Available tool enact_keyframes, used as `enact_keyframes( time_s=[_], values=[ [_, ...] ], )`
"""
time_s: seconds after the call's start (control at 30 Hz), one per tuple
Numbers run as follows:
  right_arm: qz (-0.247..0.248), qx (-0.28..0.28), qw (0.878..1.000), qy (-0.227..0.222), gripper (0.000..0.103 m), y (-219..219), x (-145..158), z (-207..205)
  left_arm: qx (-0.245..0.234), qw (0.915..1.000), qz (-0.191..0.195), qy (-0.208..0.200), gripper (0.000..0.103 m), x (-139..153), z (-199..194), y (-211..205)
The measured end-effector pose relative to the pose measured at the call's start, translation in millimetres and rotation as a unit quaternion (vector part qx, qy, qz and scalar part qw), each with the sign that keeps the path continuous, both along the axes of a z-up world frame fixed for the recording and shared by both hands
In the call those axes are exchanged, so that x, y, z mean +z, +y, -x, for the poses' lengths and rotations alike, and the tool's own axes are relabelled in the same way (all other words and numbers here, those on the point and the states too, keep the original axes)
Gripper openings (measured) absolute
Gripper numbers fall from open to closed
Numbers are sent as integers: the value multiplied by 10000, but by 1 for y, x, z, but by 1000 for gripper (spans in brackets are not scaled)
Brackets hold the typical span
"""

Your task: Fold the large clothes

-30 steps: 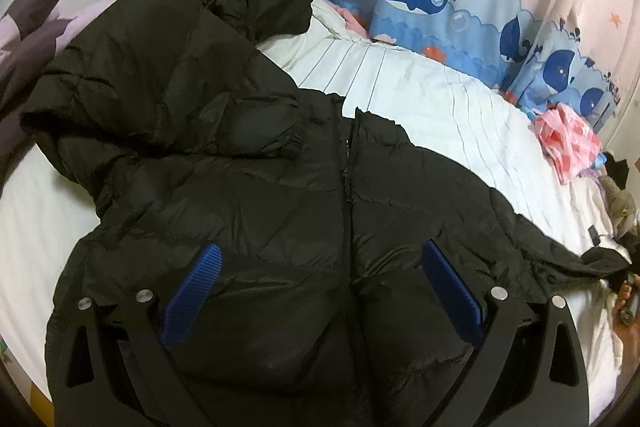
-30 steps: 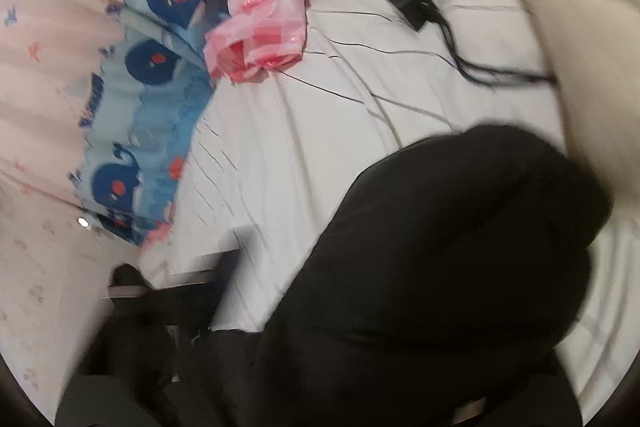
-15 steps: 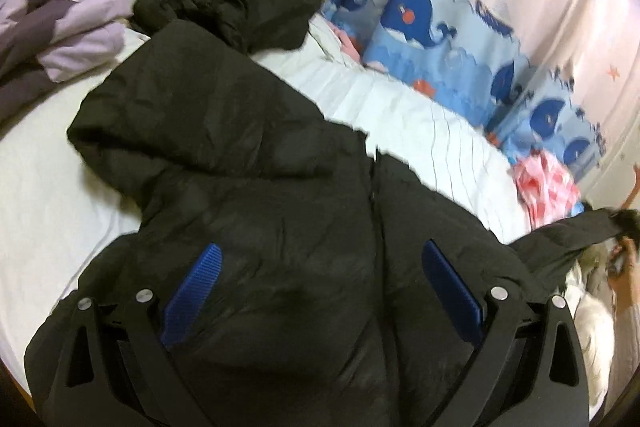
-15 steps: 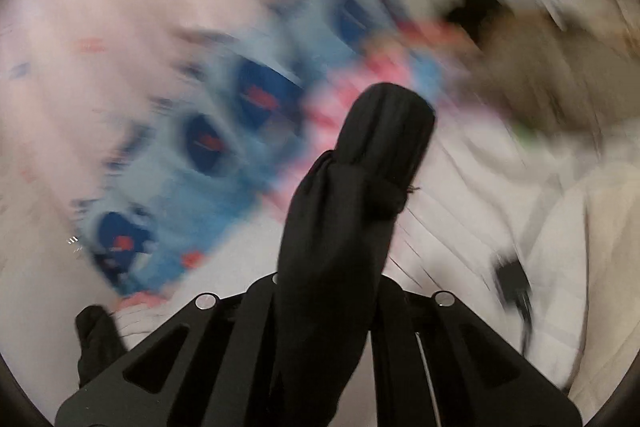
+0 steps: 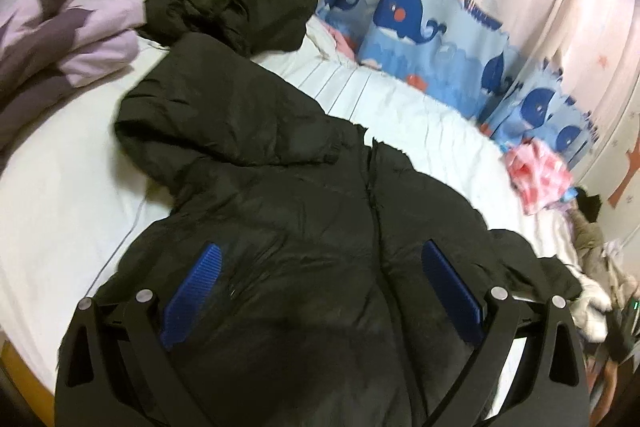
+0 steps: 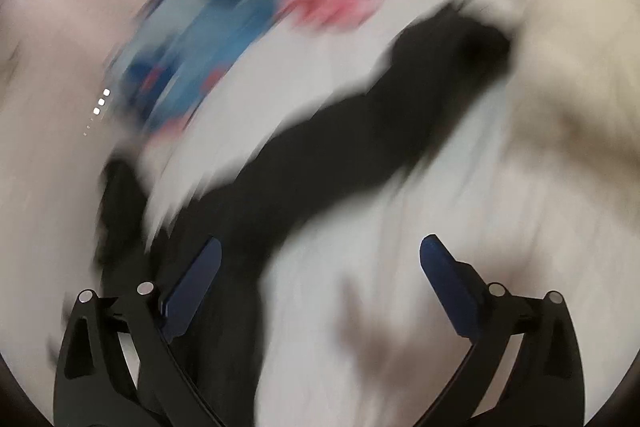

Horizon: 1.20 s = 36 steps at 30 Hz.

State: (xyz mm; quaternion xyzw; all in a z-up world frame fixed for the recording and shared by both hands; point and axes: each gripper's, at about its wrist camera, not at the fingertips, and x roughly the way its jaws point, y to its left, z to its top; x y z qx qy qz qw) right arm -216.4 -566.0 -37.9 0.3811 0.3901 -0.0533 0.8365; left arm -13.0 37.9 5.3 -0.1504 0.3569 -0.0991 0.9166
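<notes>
A large black puffer jacket [image 5: 280, 187] lies front up on the white bed sheet [image 5: 60, 207], zipper closed. Its hood [image 5: 256, 11] is bunched at the far end, and one sleeve [image 5: 224, 115] is folded across the chest. My left gripper [image 5: 322, 247] hovers open over the jacket's lower body, nothing between its blue pads. In the blurred right wrist view, my right gripper [image 6: 322, 239] has its jaws opening wide. The other black sleeve [image 6: 360, 131] stretches out ahead on the sheet, running past the left finger, and neither pad presses on it.
A lilac and purple quilt [image 5: 60, 39] lies at the far left. A whale-print curtain [image 5: 420, 23] runs along the far side, with a pink checked cloth [image 5: 540, 179] below it. More clothes [image 5: 592, 267] are piled at the right. A cream blanket [image 6: 560, 67] lies beside the sleeve.
Half a second ago the right gripper was shut on the raised sleeve; now its jaws stand wide and the sleeve lies stretched on the bed. The left gripper has drawn back and up.
</notes>
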Motion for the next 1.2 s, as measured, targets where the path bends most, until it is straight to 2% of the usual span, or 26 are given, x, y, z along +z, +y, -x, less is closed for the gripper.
enact_keyframes(
  time_s=[0.07, 0.13, 0.23, 0.3, 0.33, 0.4, 0.43, 0.47, 0.53, 0.6, 0.67, 0.73, 0.8, 0.83, 0.93, 0.97, 1.0, 1.03, 1.1, 1.13, 1.2],
  values=[
    [-286, 926, 9946, 378, 96, 77, -4, 9, -23, 10000, 64, 52, 96, 2, 17, 11],
    [-481, 1728, 9800, 856, 96, 149, -18, 16, -73, 9998, 88, 131, 96, 4, 37, 25],
    [-600, 2297, 9605, 1451, 96, 221, -40, 27, 2, 9999, 101, 74, 96, 10, 67, 53],
    [-678, 2405, 9544, 1634, 93, 252, -53, 30, 87, 9999, 116, 45, 96, 13, 82, 73],
    [-779, 2493, 9513, 1636, 79, 269, -59, 30, 149, 9998, 140, 43, 96, 14, 88, 83],
    [-488, 2510, 9544, 1540, 55, 279, -56, 17, 269, 9993, 241, 59, 96, 16, 100, 103],
    [-404, 2494, 9590, 1288, 28, 284, -45, 16, 334, 9989, 311, 59, 96, 18, 104, 113],
    [-337, 2414, 9633, 1122, 17, 282, -32, 15, 399, 9985, 383, 37, 96, 20, 110, 123],
    [-327, 2306, 9697, 744, 10, 276, -12, 2, 472, 9979, 453, -18, 96, 26, 117, 134],
    [-156, 2089, 9776, 228, 8, 262, 32, 10, 512, 9974, 493, -99, 96, 33, 123, 143],
    [-24, 1897, 9818, -63, 8, 245, 68, 18, 514, 9972, 527, -148, 96, 36, 126, 146],
    [214, 1721, 9847, -149, 8, 226, 89, 29, 456, 9972, 566, -166, 96, 38, 130, 147],
    [405, 1733, 9838, 207, 8, 204, 83, 47, 377, 9977, 543, -150, 96, 37, 129, 142],
    [524, 1732, 9825, 436, 8, 196, 70, 59, 334, 9981, 508, -125, 96, 35, 128, 138],
    [696, 2039, 9653, 1478, 8, 193, 23, 87, 184, 9992, 357, 30, 96, 26, 120, 125],
    [804, 1958, 9593, 1866, 8, 185, 8, 97, 123, 9995, 269, 112, 96, 21, 114, 119],
    [739, 1792, 9609, 1977, 8, 175, 2, 104, 70, 9997, 173, 180, 96, 17, 109, 111],
    [586, 1564, 9681, 1870, 8, 163, 2, 112, 18, 9997, 80, 231, 96, 13, 105, 104],
    [353, 1202, 9832, 1327, 9, 145, 19, 117, -83, 9995, -135, 275, 96, 8, 96, 87],
    [401, 1017, 9895, 951, 12, 137, 36, 116, -144, 9993, -230, 250, 96, 7, 91, 76],
    [628, 846, 9932, 491, 36, 136, 65, 101, -289, 9988, -361, 178, 96, 6, 84, 55]
  ],
)
